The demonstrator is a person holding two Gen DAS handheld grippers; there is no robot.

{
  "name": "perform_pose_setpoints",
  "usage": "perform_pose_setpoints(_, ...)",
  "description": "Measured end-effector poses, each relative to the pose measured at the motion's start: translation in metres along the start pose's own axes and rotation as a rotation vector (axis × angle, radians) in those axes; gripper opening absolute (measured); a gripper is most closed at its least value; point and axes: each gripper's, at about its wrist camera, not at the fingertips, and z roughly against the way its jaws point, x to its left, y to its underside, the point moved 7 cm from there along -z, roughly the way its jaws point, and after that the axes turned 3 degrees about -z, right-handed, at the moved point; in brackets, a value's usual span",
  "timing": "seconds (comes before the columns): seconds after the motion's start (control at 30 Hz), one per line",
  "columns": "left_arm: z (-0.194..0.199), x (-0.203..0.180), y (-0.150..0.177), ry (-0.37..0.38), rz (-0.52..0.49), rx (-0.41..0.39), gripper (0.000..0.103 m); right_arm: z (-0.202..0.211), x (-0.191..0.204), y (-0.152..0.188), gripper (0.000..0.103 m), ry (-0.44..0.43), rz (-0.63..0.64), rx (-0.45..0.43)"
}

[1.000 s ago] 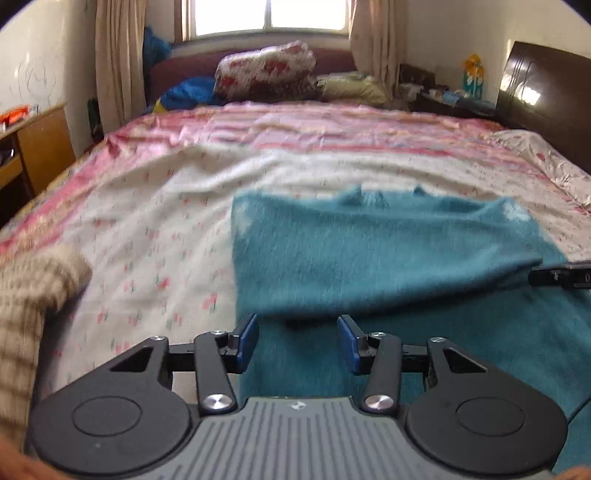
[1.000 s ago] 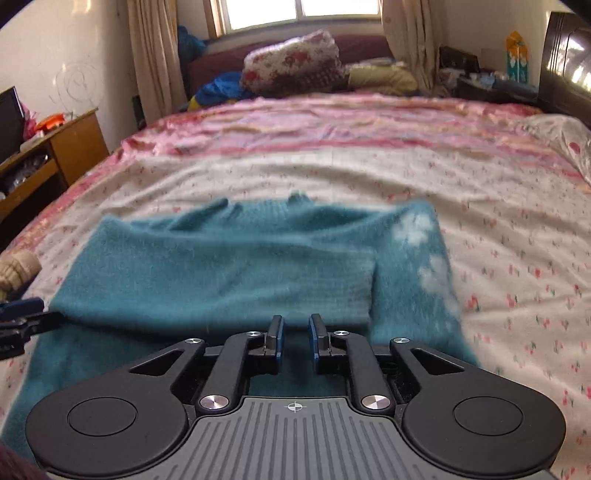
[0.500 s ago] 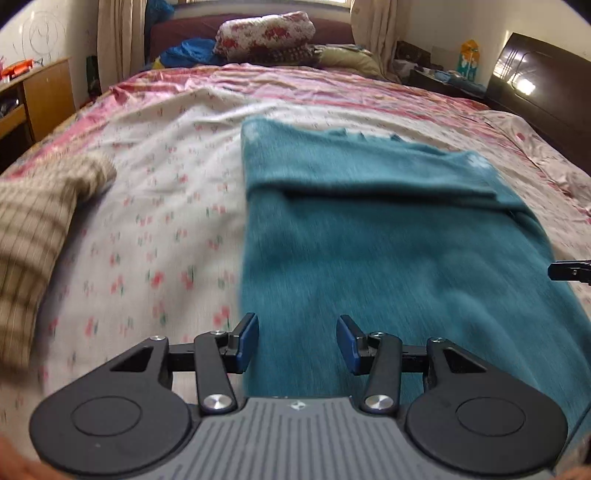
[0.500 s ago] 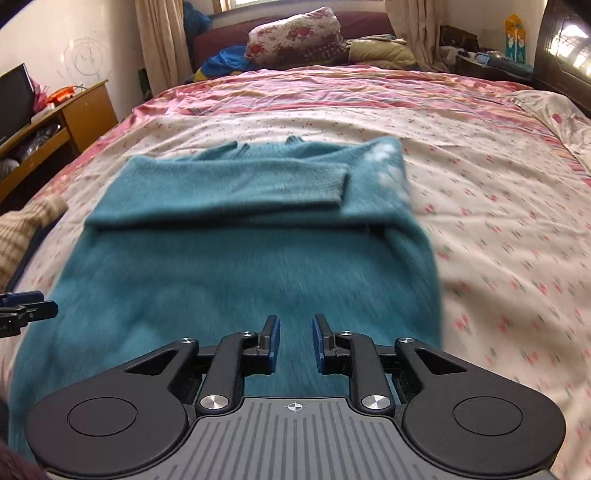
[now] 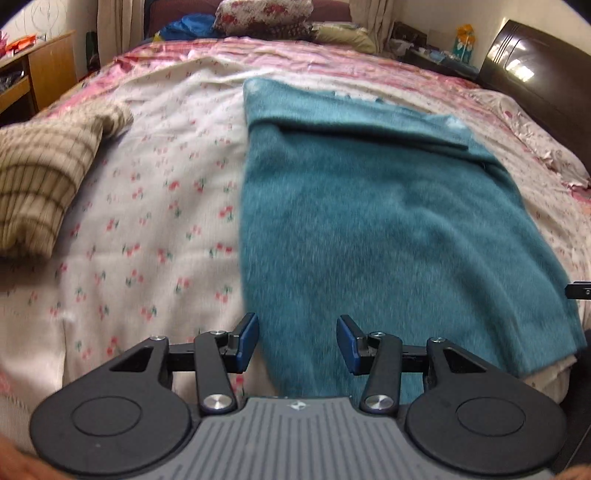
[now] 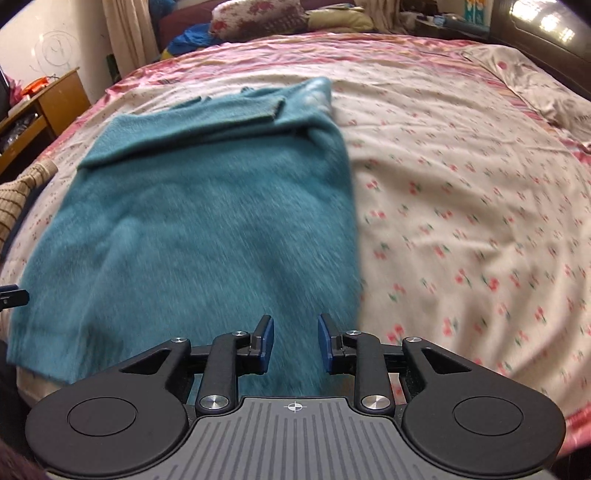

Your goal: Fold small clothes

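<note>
A teal fuzzy sweater [image 5: 388, 221] lies flat on the bed, sleeves folded across its upper part, hem toward me. It also shows in the right wrist view [image 6: 207, 221]. My left gripper [image 5: 297, 343] is open and empty, hovering over the sweater's near left hem corner. My right gripper [image 6: 295, 343] is open and empty over the near right hem corner. Each gripper's tip shows at the edge of the other's view, the right gripper tip [image 5: 580, 290] and the left gripper tip [image 6: 13, 297].
The floral bedsheet [image 6: 461, 221] covers the bed. A tan striped garment [image 5: 40, 177] lies at the left. Pillows [image 5: 266, 14] sit at the far end. A wooden desk [image 5: 40, 70] stands left, a dark headboard [image 5: 535, 81] right.
Both grippers have pulled back from the folded sleeves toward the sweater's near hem. The right gripper has opened wider. The sweater lies as before.
</note>
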Motion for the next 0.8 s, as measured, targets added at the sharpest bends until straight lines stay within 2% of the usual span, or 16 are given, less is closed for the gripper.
perform_pose_setpoints(0.13, -0.008, -0.003, 0.019, 0.016, 0.017, 0.065, 0.051, 0.004, -0.01, 0.012, 0.032, 0.015, -0.027, 0.024)
perform_pose_setpoints(0.33, -0.007, -0.011, 0.02, 0.01, -0.009, 0.059, 0.051, 0.002, -0.016, 0.029, 0.032, 0.007, -0.071, 0.073)
perform_pose_setpoints(0.47, -0.008, -0.013, 0.02, 0.002, -0.018, 0.061, 0.052, -0.002, -0.012, 0.033, 0.032, -0.036, -0.107, 0.077)
perform_pose_setpoints(0.8, -0.011, -0.012, 0.021, -0.003, -0.017, 0.054, 0.053, -0.011, -0.013, 0.032, 0.034, -0.078, -0.178, 0.085)
